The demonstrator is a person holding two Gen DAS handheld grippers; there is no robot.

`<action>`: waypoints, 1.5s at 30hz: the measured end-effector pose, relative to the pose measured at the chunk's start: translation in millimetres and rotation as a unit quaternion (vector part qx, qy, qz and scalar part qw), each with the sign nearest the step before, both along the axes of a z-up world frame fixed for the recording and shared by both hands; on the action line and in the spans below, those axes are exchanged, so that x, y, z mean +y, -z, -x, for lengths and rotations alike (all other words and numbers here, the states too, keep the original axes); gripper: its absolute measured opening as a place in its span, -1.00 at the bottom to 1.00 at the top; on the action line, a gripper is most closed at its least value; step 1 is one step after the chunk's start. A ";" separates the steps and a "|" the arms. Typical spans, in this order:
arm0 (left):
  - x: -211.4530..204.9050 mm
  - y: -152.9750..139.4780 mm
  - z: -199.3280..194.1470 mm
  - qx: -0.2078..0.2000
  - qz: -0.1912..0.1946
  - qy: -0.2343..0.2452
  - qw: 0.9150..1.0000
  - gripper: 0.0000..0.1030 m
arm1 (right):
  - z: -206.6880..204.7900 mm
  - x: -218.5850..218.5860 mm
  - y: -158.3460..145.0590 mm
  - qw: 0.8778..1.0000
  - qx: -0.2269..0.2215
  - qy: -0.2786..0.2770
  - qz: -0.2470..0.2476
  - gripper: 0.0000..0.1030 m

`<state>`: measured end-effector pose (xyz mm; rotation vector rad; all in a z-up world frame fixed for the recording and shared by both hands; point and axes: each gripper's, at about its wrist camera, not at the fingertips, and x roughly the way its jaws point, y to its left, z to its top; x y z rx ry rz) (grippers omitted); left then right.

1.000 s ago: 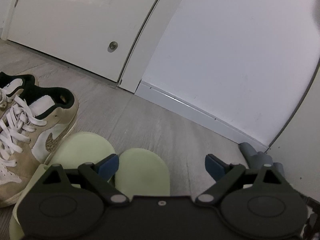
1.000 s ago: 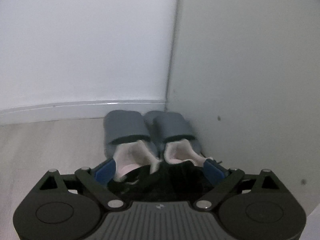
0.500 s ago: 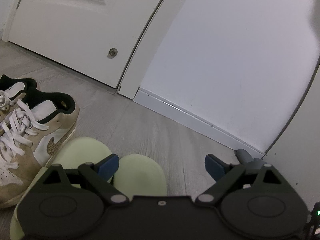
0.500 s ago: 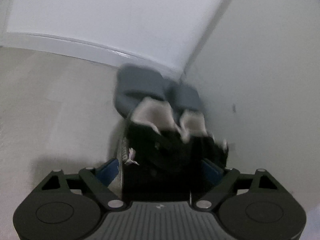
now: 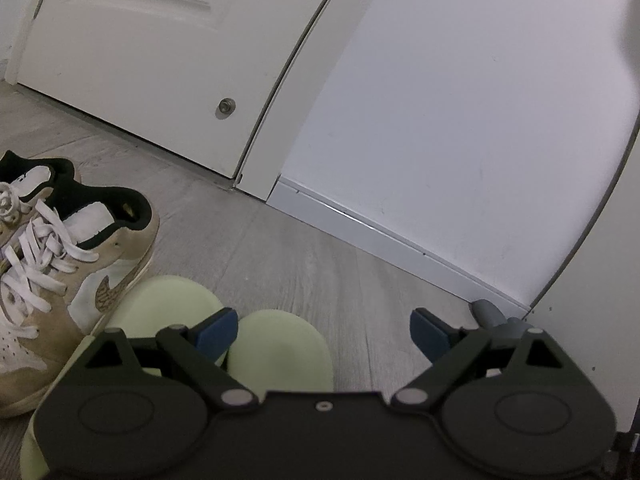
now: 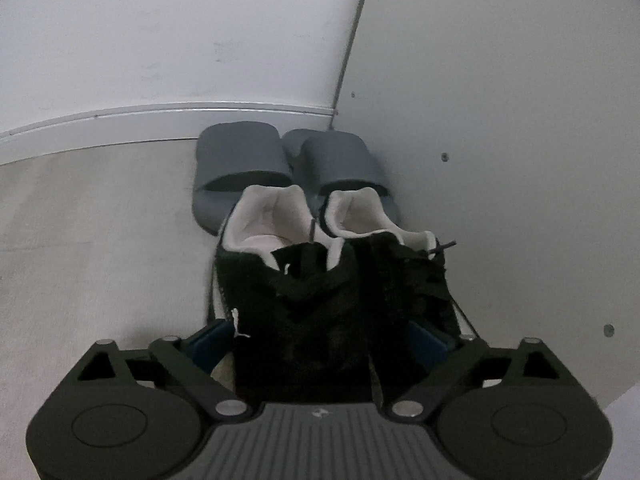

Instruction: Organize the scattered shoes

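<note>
Left hand-held gripper released over green slippers beside tan sneakers; only the right view shows right hand-held gripper spread around black sneakers behind grey slides.

The left gripper hangs low and tilted, its blue-padded fingers spread wide with nothing between them; the right gripper points downward, its jaws set wide apart, the blue pads largely hidden; whether they press anything cannot be told.
</note>
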<state>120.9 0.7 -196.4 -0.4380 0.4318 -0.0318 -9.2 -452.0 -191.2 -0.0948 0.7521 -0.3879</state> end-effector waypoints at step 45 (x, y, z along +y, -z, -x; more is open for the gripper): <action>130.9 -32.6 -28.7 -0.024 -0.125 -0.072 0.989 0.81 | 3.7 349.2 -39.4 0.954 -0.051 -0.259 -0.139 0.61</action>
